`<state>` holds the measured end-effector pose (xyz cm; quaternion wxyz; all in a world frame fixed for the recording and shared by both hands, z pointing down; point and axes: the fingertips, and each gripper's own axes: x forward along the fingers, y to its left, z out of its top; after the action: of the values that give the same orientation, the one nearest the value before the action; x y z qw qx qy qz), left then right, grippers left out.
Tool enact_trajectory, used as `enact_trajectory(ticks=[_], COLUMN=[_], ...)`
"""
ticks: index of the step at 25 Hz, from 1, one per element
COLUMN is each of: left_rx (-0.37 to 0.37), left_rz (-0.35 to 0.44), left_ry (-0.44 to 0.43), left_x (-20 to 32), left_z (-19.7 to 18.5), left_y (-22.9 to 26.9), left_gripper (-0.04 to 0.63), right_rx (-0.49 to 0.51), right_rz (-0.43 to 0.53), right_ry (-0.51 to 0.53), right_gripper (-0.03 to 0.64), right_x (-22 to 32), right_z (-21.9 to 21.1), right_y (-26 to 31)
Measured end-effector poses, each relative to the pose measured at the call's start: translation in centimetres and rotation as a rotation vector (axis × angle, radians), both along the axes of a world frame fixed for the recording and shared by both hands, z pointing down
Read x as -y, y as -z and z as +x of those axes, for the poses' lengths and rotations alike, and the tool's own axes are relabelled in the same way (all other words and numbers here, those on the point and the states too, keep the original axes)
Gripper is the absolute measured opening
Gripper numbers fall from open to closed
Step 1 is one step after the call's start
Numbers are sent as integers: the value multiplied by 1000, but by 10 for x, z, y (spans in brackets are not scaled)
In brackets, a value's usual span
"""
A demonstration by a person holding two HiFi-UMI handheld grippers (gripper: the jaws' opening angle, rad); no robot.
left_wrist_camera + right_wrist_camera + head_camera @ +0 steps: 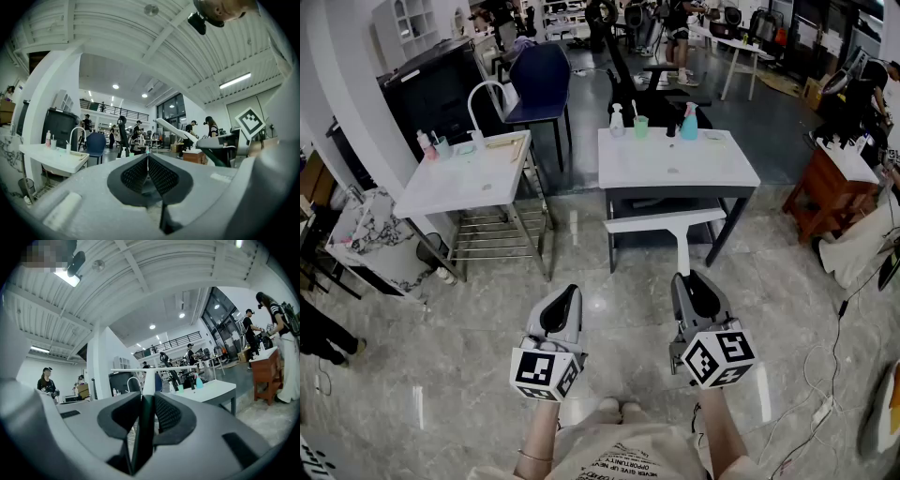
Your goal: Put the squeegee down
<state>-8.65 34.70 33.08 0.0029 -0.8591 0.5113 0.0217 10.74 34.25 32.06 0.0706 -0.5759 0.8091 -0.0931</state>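
Observation:
My right gripper [688,281] is shut on the squeegee [682,246], held level above the floor. The squeegee has a white handle and a long white blade [666,221] crosswise at its far end, just in front of the white table [675,171]. In the right gripper view the dark handle end sits clamped between the pads [166,413], and the white handle [149,383] runs out to the blade [161,369]. My left gripper [565,295] hangs level beside it, shut and empty; its pads [159,176] meet. In the left gripper view the squeegee [180,133] shows at the right.
On the table's far edge stand two spray bottles [617,120] [688,123] and a green cup [640,126]. A sink stand [464,178] with a faucet is at the left, a wooden cabinet [825,187] at the right. Cables [820,408] lie on the glossy floor. People stand farther back.

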Motion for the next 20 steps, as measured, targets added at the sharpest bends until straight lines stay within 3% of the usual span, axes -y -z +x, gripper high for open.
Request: enact_trajectory(ticks=[10, 20], left_rx=[-6, -26], left_rz=[-21, -18], left_ry=[35, 59], left_x=[4, 2], left_z=[-4, 15], left_y=[-4, -18], left_gripper=[23, 23], right_rx=[2, 34], right_rz=[-14, -12], right_ry=[0, 22], right_gripper=[94, 94], right_x=[6, 10], right_z=[8, 24], right_y=[-3, -18])
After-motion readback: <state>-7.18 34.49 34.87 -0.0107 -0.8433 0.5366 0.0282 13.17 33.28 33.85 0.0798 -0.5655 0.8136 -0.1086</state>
